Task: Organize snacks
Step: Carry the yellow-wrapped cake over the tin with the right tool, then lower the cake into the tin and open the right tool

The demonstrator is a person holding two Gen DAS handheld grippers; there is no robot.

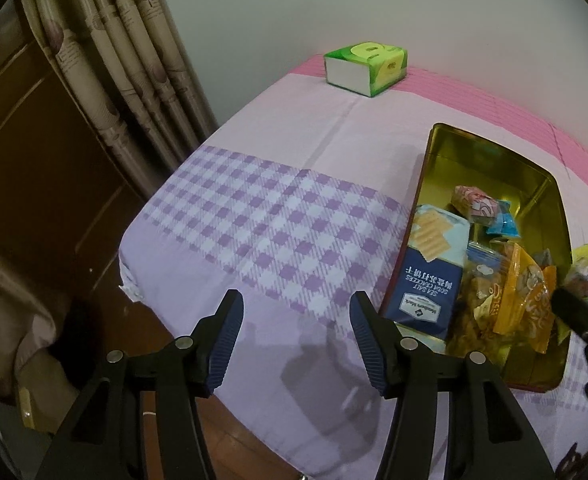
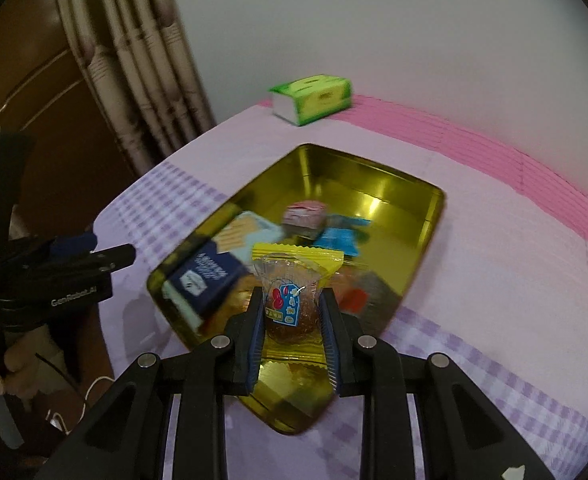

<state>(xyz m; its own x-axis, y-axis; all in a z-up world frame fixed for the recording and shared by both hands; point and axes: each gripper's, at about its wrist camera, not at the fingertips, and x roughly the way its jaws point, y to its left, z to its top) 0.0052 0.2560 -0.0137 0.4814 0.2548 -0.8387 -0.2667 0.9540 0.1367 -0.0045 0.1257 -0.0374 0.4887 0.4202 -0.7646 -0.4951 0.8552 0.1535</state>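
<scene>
The left hand-held gripper [image 1: 296, 340] hung open and empty over the checked cloth of the worktop [image 1: 278, 216], nothing between its blue pads. The gold tin [image 1: 490, 160] lay just off to its right and slightly ahead, with a blue cracker box [image 1: 426, 280] and loose snack packets [image 1: 510, 292] piled at the end nearer the person. Further right, the right hand-held gripper [image 2: 293, 316] was closed on a yellow-edged clear snack packet [image 2: 294, 284], pinched across its width so that the packet's long axis ran straight out along the fingers. That packet sat above the tin's near end; the tin stretched away ahead of the right hand-held gripper, its far half mostly bare. Judging by this, the right hand was the nearer one for a drop, the open space lying forward and below. A green tissue pack [image 2: 314, 98] stood well beyond
</scene>
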